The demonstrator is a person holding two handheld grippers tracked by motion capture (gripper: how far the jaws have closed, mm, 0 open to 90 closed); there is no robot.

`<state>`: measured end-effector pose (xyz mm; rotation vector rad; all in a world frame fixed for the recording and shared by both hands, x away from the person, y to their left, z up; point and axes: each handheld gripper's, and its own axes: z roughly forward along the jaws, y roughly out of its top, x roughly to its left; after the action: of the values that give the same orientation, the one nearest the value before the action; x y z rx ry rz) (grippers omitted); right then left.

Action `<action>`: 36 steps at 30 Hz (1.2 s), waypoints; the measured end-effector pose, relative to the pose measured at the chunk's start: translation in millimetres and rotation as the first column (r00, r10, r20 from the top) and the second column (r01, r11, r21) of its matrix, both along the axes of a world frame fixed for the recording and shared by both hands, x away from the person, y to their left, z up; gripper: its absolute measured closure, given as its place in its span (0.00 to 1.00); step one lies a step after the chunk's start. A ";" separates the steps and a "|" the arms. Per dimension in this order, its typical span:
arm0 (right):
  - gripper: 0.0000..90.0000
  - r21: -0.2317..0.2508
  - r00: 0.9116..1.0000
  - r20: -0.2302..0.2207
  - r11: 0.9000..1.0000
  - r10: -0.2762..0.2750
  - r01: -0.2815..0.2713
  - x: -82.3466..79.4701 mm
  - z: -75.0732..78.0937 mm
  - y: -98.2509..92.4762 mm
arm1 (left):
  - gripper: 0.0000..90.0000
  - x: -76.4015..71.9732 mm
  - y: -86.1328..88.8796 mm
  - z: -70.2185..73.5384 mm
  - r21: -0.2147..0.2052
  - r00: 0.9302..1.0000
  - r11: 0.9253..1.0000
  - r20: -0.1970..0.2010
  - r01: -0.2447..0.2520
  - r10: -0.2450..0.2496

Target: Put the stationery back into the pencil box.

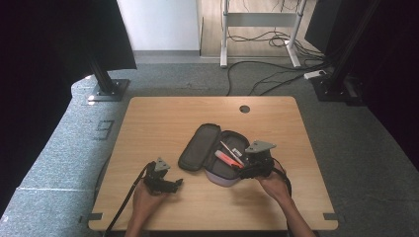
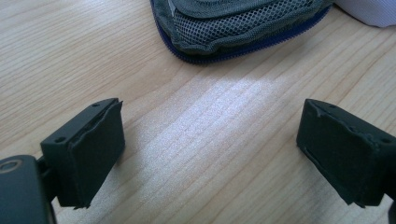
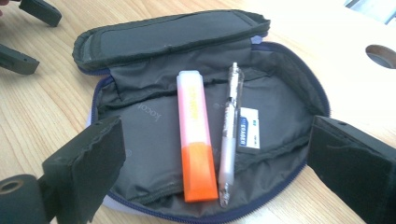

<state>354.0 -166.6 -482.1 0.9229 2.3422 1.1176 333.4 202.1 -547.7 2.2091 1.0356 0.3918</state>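
Now the right gripper (image 1: 243, 170), jaws wide apart and empty, hovers at the near rim of the open pencil case (image 3: 140, 121) at frame centre. Inside, the orange highlighter (image 3: 195, 140) lies lengthwise between the jaws; the left gripper (image 1: 174, 183), also apart, sits farther off.

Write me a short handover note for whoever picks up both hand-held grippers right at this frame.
Left hand-held gripper: open, nothing between the jaws, low over bare table short of the pencil case.
Right hand-held gripper: open, holding nothing, over the near edge of the case.
Pencil case: unzipped, lid folded back flat.
Done: orange highlighter, clear pen and small eraser lie side by side inside.
Left, probably: fold the lid over and zip it shut. I see nothing else loose on the table.
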 end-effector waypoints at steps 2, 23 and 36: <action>0.04 0.000 1.000 0.005 1.000 -0.005 0.005 -1.3 1.3 -3.4 | 0.08 0.0 0.0 0.0 0.001 1.000 1.000 0.000 0.001 -0.001; 0.01 0.019 0.993 0.007 0.993 -0.114 0.114 -15.6 -11.7 -52.8 | 0.08 -0.1 0.0 0.1 -0.001 1.000 1.000 -0.001 0.002 -0.002; 0.02 0.013 0.985 -0.047 0.986 -0.168 0.169 -19.7 -46.2 -68.8 | 0.08 -0.2 -0.1 0.0 0.000 1.000 1.000 -0.001 0.001 -0.001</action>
<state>334.3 -235.4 -528.3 1.1403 2.2447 1.0602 333.3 202.0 -547.6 2.2102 1.0343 0.3906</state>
